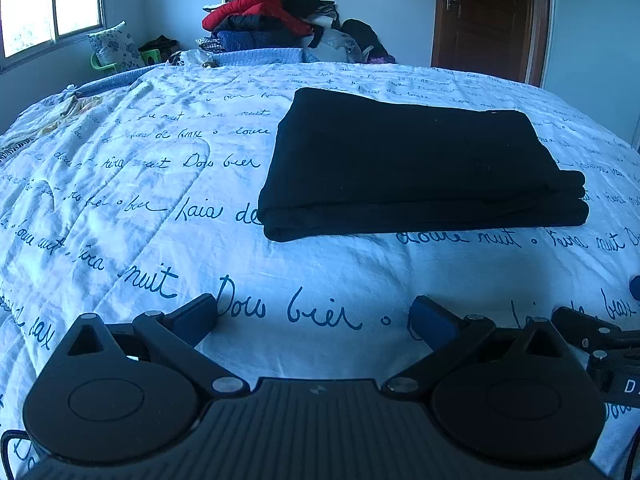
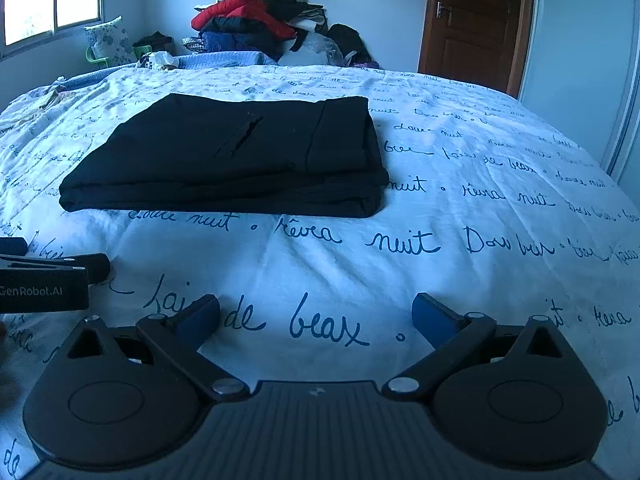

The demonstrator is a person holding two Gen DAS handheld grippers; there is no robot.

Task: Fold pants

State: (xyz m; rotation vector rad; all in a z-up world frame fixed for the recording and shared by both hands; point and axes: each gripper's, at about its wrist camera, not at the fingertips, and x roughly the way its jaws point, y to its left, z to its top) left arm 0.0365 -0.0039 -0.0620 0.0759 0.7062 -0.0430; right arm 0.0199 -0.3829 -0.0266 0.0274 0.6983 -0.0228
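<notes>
Black pants point(image 1: 416, 160) lie folded into a flat rectangular stack on the bed, right of centre in the left wrist view. In the right wrist view the pants point(image 2: 240, 156) lie left of centre, with a pocket slit on top. My left gripper point(image 1: 314, 316) is open and empty, low over the bedspread in front of the pants and apart from them. My right gripper point(image 2: 316, 316) is also open and empty, in front of the pants. The left gripper also shows at the left edge of the right wrist view point(image 2: 48, 276).
The bed is covered by a white bedspread point(image 1: 160, 208) with blue handwriting. A heap of clothes point(image 1: 272, 16) stands behind the bed's far edge. A wooden door point(image 1: 488, 16) is at the back right, a window point(image 1: 48, 4) at the left.
</notes>
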